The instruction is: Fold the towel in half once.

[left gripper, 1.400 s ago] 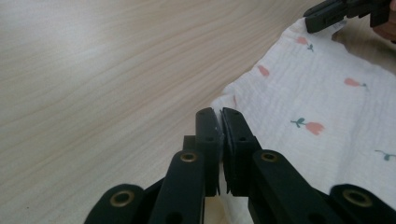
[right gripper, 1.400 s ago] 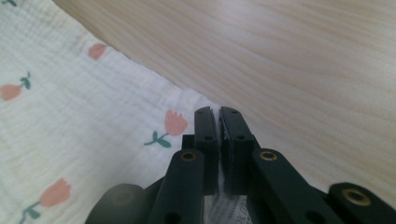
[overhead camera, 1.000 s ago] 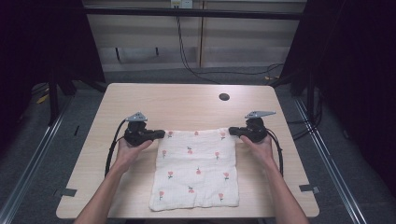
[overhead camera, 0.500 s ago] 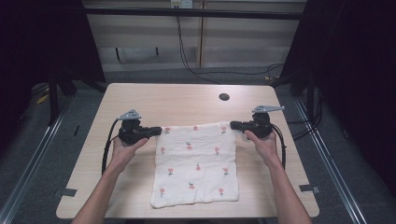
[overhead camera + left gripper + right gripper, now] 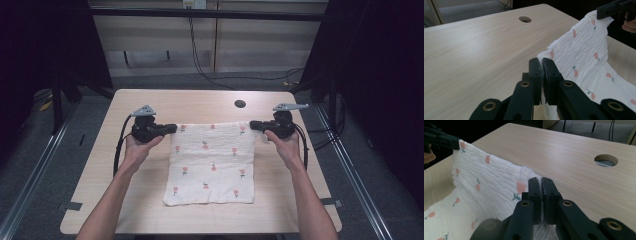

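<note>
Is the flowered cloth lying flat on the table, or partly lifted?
Partly lifted: the cloth's far edge hangs between the left tongs and right tongs, shut on its corners; the near part rests on the table.

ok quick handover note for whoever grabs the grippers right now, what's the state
Left gripper: shut on the far left corner of the flower-print cloth.
Right gripper: shut on the far right corner.
Cloth: far edge raised off the wooden table and stretched between the grippers; near part lies flat.
Done: both far corners gripped and lifted.
Left: probably fold the far edge toward the near edge, then let go.
</note>
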`<state>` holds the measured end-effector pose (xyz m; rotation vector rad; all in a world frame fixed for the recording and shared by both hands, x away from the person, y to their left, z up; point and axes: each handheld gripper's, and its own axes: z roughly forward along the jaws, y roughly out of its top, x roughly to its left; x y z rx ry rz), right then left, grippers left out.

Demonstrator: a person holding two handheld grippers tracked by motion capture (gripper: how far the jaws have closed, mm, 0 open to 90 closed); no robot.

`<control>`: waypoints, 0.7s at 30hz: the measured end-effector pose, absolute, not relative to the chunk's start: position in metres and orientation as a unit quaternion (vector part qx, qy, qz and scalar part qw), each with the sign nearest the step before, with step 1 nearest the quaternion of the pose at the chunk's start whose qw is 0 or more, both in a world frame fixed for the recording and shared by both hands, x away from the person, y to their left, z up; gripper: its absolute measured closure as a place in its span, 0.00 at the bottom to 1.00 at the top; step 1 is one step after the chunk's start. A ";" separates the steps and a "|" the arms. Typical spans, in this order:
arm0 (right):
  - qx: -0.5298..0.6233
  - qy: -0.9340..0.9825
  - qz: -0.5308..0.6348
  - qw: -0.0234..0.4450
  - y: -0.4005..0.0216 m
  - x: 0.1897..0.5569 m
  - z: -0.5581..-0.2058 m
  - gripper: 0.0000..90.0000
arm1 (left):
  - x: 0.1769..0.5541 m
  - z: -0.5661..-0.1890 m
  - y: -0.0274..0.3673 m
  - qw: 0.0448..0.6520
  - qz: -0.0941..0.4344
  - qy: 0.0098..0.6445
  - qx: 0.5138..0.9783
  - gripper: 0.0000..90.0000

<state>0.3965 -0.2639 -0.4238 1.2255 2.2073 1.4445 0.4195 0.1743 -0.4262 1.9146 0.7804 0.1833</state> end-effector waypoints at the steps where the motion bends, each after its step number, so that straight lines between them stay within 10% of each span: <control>1: 0.418 0.752 0.496 0.118 -0.264 0.398 -0.421 0.97 | 0.420 -0.425 0.173 0.505 0.076 0.321 0.798 0.96; 21: 0.384 0.769 0.497 0.118 -0.262 0.365 -0.420 0.97 | 0.385 -0.429 0.182 0.511 0.085 0.288 0.805 0.96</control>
